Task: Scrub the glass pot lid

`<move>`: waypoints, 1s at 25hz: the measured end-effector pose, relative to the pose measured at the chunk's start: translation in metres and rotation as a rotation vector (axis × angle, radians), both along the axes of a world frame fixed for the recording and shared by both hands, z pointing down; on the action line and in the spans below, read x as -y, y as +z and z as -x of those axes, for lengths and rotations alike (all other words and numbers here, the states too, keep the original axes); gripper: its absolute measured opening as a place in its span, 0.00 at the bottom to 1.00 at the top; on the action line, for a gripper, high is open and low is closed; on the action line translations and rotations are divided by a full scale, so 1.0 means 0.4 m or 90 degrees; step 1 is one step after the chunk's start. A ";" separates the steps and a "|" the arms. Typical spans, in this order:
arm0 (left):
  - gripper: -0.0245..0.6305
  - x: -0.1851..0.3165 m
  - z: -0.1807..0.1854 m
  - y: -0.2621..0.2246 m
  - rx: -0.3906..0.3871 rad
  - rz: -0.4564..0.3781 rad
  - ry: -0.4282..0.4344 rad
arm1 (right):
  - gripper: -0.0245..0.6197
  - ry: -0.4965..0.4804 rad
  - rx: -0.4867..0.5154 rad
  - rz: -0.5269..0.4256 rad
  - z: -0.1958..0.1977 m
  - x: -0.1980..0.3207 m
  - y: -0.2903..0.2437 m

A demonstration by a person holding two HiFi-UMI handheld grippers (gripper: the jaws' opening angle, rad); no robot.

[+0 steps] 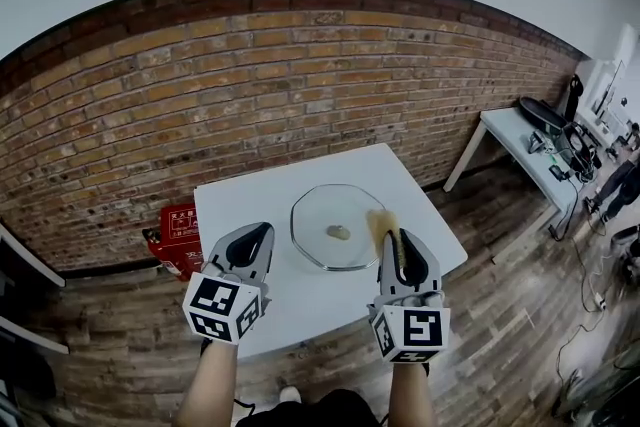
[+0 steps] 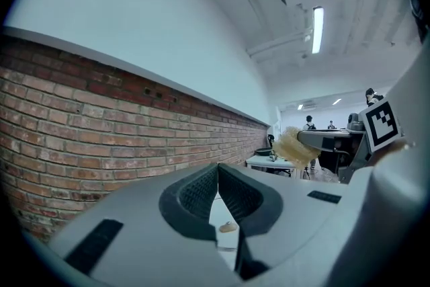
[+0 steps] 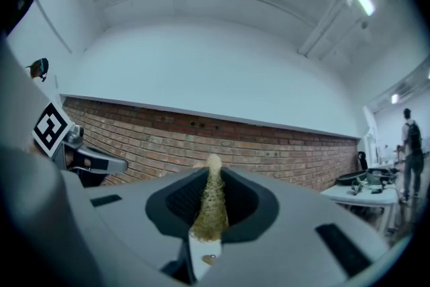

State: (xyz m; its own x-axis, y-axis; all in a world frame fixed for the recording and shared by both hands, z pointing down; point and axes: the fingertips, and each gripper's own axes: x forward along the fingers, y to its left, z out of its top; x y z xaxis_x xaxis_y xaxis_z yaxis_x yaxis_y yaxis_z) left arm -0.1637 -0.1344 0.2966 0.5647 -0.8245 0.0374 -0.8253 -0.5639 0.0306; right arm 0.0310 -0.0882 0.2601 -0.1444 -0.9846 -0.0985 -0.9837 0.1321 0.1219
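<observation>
A round glass pot lid (image 1: 338, 225) with a small pale knob (image 1: 339, 232) lies flat on the white table (image 1: 300, 300). My right gripper (image 1: 397, 237) hovers at the lid's right edge, shut on a tan fibrous scrubber (image 1: 387, 227). In the right gripper view the scrubber (image 3: 211, 208) stands pinched between the jaws. The left gripper (image 1: 255, 238) is held above the table to the left of the lid, shut with nothing in it. In the left gripper view its jaws (image 2: 218, 171) meet, and the knob (image 2: 228, 227) shows below them.
A brick wall (image 1: 250, 95) runs behind the table. A red box (image 1: 179, 227) sits on the floor at the table's left. Another white table (image 1: 540, 160) with dark gear stands at the right. The floor (image 1: 500, 335) is wooden.
</observation>
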 end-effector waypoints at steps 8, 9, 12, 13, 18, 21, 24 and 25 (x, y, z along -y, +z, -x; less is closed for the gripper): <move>0.05 0.014 -0.036 -0.022 0.010 -0.012 -0.009 | 0.13 -0.012 0.005 -0.005 -0.041 0.021 -0.008; 0.05 0.015 -0.043 -0.025 0.011 -0.013 -0.012 | 0.13 -0.017 0.007 -0.006 -0.048 0.025 -0.010; 0.05 0.020 -0.067 -0.040 0.013 -0.017 -0.019 | 0.13 -0.025 0.006 -0.009 -0.071 0.037 -0.022; 0.05 0.023 -0.071 -0.046 0.014 -0.019 -0.023 | 0.13 -0.030 0.007 -0.010 -0.076 0.043 -0.027; 0.05 0.036 -0.103 -0.050 0.020 -0.018 -0.041 | 0.13 -0.052 0.013 -0.008 -0.105 0.071 -0.026; 0.05 0.044 -0.122 -0.050 0.023 -0.016 -0.049 | 0.13 -0.060 0.018 -0.005 -0.128 0.086 -0.024; 0.05 0.055 -0.143 -0.049 0.026 -0.014 -0.057 | 0.13 -0.068 0.018 -0.004 -0.150 0.099 -0.020; 0.05 0.060 -0.151 -0.046 0.027 -0.012 -0.059 | 0.13 -0.070 0.018 -0.003 -0.159 0.103 -0.016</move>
State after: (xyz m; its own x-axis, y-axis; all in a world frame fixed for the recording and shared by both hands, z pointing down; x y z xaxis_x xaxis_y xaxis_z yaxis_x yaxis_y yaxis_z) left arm -0.1033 -0.1582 0.2783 0.4837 -0.8742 0.0430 -0.8746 -0.4846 -0.0157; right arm 0.0944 -0.1295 0.2538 -0.2484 -0.9626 -0.1079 -0.9664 0.2387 0.0955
